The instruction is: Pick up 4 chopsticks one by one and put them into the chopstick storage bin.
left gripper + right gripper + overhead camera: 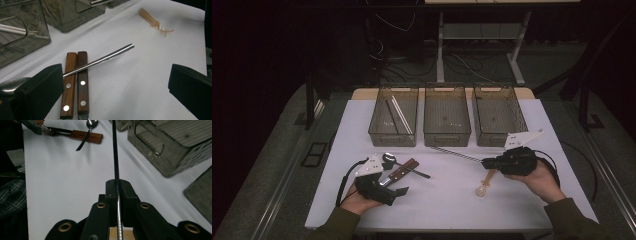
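A dark room with cables on the floor surrounds a white surface (447,195), and three clear plastic bins stand in a row across its upper middle. The left bin (393,116) holds two white sticks; the middle bin (447,115) and the right bin (498,114) look nearly bare.

At the right of the high view, the right tongs (485,161) are clamped shut on a striped straw (456,154), which runs from their tips up and to the left, toward the front of the middle bin. In the right gripper view the straw (115,157) passes straight up between the closed pads. A small clear plastic spoon (485,184) lies on the surface just below these tongs.

At the lower left, the left tongs (398,192) stand wide open with nothing between them. Just above them lie two wooden-handled pieces of cutlery (75,82) side by side, with a metal spoon (100,60) resting across them at a slant.
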Tool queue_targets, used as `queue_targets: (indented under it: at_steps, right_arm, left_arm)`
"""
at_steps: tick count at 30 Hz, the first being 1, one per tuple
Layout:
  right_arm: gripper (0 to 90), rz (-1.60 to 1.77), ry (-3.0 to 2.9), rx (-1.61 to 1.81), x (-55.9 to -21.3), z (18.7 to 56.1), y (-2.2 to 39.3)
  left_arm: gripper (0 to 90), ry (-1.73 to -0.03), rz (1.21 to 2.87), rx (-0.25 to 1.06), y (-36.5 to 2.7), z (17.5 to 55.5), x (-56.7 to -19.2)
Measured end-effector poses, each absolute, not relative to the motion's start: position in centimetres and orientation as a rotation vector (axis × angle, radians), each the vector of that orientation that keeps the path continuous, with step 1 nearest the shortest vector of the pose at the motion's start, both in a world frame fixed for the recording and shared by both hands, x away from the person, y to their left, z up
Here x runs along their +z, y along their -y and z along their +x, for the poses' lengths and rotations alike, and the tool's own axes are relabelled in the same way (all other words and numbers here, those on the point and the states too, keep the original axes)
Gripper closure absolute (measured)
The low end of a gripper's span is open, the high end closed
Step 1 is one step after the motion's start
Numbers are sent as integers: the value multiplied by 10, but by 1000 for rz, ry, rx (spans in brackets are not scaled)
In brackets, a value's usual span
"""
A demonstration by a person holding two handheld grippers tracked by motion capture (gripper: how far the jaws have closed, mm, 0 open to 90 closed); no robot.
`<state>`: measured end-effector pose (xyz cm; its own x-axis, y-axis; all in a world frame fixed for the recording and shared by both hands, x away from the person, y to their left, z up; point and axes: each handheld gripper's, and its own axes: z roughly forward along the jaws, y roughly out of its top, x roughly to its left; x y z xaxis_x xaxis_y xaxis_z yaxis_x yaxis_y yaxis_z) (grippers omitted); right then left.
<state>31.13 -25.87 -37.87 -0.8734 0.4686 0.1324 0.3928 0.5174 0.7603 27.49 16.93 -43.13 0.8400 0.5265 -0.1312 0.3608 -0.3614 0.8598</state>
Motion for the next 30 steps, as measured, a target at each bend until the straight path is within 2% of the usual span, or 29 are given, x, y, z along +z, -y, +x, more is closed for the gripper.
queue_targets:
  at_steps: [30]
  right_arm:
    - [863,826,-2579,1274,-349,352,197]
  left_arm:
    - [16,-683,1978,199,-168,275,-431]
